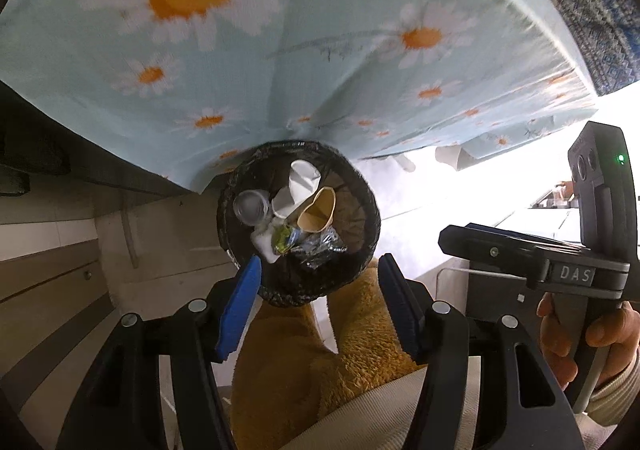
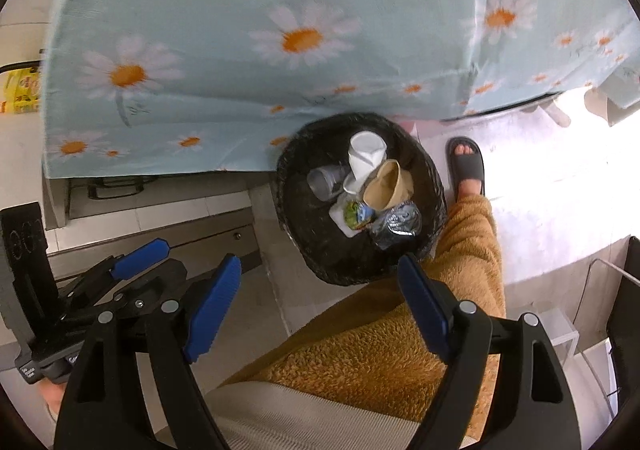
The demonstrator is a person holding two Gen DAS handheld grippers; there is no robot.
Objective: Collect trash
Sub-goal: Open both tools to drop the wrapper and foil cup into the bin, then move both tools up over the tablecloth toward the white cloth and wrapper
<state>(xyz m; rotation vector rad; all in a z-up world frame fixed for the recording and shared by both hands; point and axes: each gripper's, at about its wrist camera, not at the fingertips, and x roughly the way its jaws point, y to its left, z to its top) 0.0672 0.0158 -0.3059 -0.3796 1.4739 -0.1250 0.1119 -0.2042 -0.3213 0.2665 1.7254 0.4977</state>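
Lifting both tools straight up and clear of the round black mesh waste bin (image 2: 360,258) looks like the right finish, so no finger clips its rim or tips it. It stands upright on the tiled floor, mouth and long axis pointing up, against the hanging daisy-print pale blue tablecloth (image 2: 280,29), holding a crushed white paper cup (image 2: 366,157), a tan paper cup (image 2: 386,185) and wrappers. Above it, the left gripper (image 1: 320,302) and right gripper (image 2: 320,310) are both spread and empty.

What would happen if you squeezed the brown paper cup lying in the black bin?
The brown paper cup would probably crumple; its rim already looks bent. It seems empty, so likely light. Lying sideways in the black bin, it might roll.
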